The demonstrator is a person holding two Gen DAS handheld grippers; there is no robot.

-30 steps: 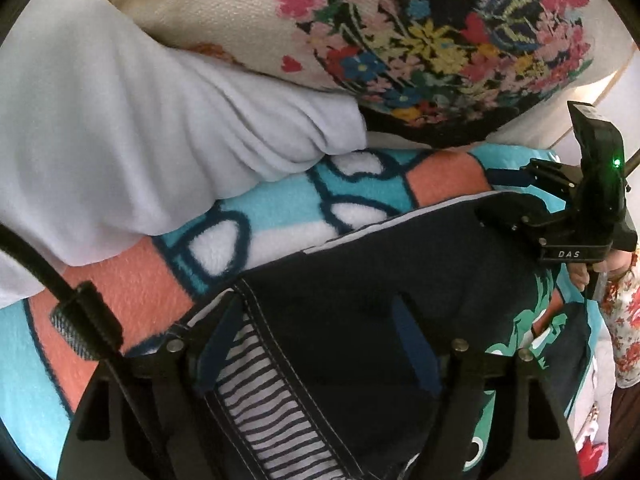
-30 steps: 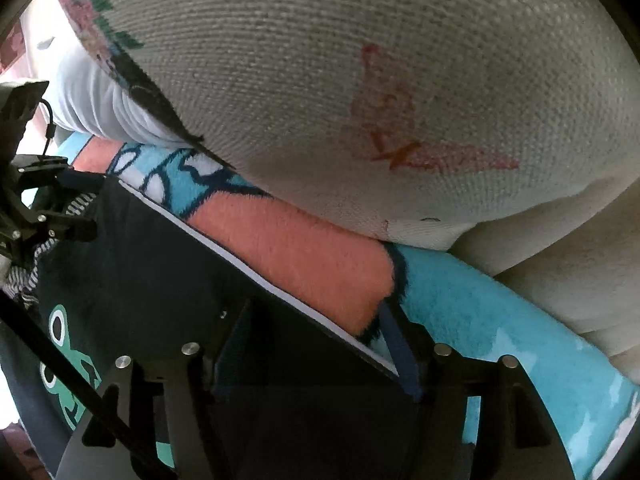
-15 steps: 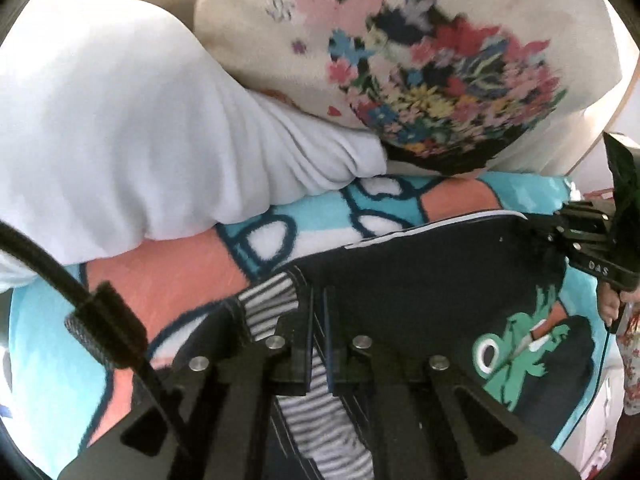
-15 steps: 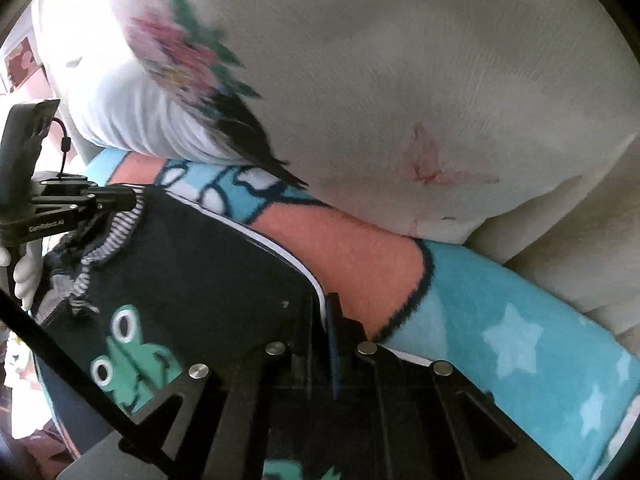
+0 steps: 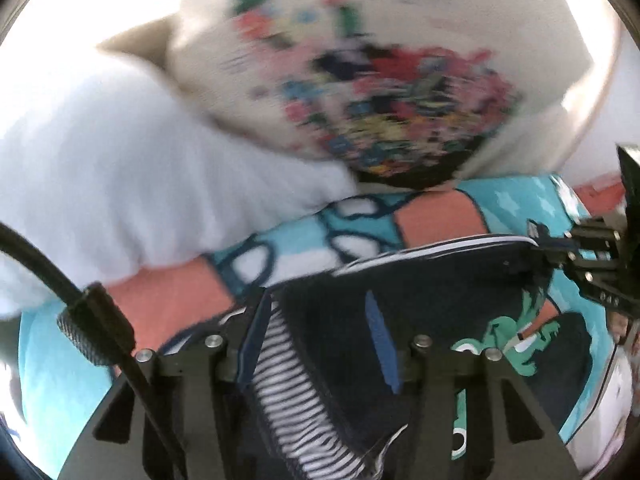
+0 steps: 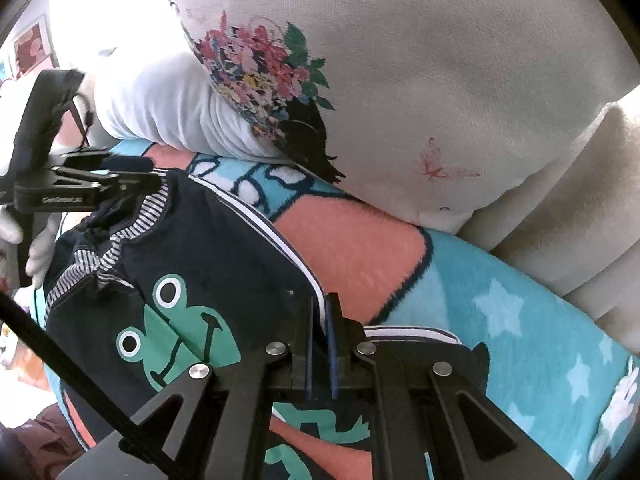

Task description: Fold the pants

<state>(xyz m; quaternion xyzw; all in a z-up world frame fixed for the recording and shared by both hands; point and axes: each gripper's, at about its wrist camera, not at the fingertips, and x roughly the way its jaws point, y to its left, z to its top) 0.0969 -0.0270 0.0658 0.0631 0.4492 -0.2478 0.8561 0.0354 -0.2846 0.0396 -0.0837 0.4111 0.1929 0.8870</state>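
Dark navy pants with a green frog print and a striped waistband lie on a fleece blanket. My left gripper is over the waistband end; its jaws are opening, with the striped band lying between them and neither pad pressing on it. In the right wrist view the left gripper reaches in from the left at the waistband corner. My right gripper is shut on the white-trimmed edge of the pants, which it holds raised off the blanket. The left wrist view shows the right gripper at the far right.
The teal and orange blanket covers the seat. Just behind the pants rest a floral cushion and a white pillow. A white-gloved hand holds the left gripper's handle.
Both grippers went from open to shut on the pants; the left jaws have since spread again. Both hands have risen and drawn back, lifting the trimmed edge off the blanket.
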